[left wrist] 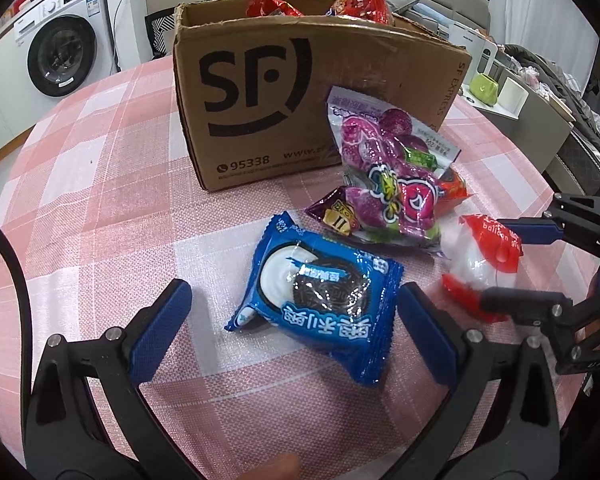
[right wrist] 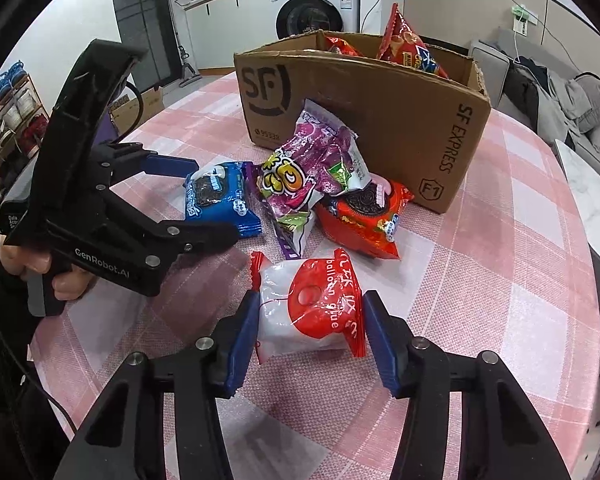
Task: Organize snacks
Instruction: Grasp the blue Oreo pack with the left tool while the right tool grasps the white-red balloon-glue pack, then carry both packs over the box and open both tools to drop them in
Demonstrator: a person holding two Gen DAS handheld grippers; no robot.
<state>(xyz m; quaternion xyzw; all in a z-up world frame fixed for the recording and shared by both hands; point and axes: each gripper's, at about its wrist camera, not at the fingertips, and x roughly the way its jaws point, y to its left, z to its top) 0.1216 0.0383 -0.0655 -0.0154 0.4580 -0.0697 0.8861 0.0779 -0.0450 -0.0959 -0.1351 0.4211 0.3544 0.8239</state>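
Observation:
A blue Oreo packet (left wrist: 320, 304) lies on the pink checked tablecloth between the fingers of my open left gripper (left wrist: 296, 320), which does not grip it; it also shows in the right wrist view (right wrist: 218, 198). My right gripper (right wrist: 310, 316) has its fingers on both sides of a red-and-white packet (right wrist: 310, 304), touching it; that packet also shows in the left wrist view (left wrist: 482, 258). Purple candy bags (left wrist: 384, 168) and an orange Oreo packet (right wrist: 364, 216) lie against the cardboard SF box (left wrist: 300, 100), which holds red snack bags (right wrist: 408, 48).
The round table's edge (right wrist: 580, 216) curves at the right, with a marble counter beyond. A washing machine (left wrist: 60, 52) stands behind the table. A sofa with clothes (right wrist: 560, 96) is at the far right. The left gripper body (right wrist: 96, 200) sits left of the pile.

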